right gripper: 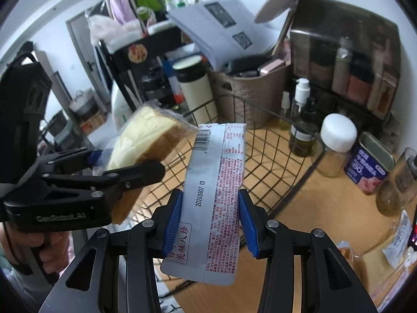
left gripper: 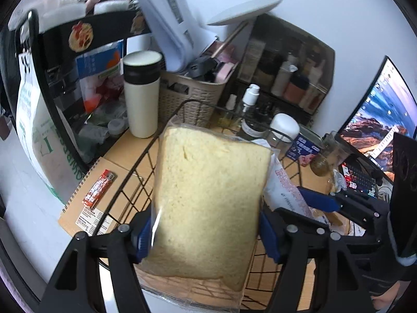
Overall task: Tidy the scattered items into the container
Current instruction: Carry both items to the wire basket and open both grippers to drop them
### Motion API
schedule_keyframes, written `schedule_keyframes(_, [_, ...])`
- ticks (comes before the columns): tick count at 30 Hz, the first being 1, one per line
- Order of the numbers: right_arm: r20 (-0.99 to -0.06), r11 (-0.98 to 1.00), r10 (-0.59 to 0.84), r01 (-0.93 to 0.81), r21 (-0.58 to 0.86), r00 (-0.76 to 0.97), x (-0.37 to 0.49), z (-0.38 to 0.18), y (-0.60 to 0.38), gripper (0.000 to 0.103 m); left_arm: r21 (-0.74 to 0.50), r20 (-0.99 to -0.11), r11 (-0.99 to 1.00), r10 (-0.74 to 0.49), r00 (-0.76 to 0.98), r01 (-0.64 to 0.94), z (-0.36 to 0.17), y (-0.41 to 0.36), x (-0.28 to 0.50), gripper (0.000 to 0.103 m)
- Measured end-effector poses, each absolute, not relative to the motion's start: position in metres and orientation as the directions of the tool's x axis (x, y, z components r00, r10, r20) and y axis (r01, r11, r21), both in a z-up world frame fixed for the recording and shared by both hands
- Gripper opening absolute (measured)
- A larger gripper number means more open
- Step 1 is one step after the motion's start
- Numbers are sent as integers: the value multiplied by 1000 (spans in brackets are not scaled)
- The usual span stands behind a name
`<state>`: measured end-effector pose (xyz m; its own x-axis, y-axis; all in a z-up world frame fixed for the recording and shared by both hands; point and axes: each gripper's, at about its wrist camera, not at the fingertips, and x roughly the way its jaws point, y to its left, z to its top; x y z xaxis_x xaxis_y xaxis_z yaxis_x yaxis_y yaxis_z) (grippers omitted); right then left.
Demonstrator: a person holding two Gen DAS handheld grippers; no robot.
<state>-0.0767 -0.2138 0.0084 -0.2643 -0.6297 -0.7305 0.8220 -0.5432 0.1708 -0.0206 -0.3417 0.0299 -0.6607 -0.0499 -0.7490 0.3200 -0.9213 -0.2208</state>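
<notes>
A: Basically, both loads hang over the wire basket (right gripper: 273,140). Bagged bread slice (left gripper: 208,203) is pinched flat between the left claw (left gripper: 203,237) pads, gripped at its lower edges so it hangs face-on for a drop.

B: Right side?

A: Right claw (right gripper: 209,221) is clamped on the silver snack packet (right gripper: 213,195), held lengthwise, near the basket's rim.

B: Basket contents?

A: Looks empty. More bagged bread (right gripper: 370,266) waits on the desk (right gripper: 325,208).

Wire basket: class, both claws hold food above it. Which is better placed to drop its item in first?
Left, probably. Its claw holds the bagged bread right over the wire basket; the right claw's packet hangs nearer the rim.
</notes>
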Motion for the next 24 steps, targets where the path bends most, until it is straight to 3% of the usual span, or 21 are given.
schedule_keyframes(13, [-740, -557, -612, 816, 153, -279, -79, 6, -223, 46, -250, -745, -899, -60, -664, 360, 24, -357, -19, 79])
schedule_keyframes(24, [-709, -581, -620, 803, 129, -335, -70, 29, -186, 46, -232, -716, -929, -36, -697, 287, 50, -311, -17, 79])
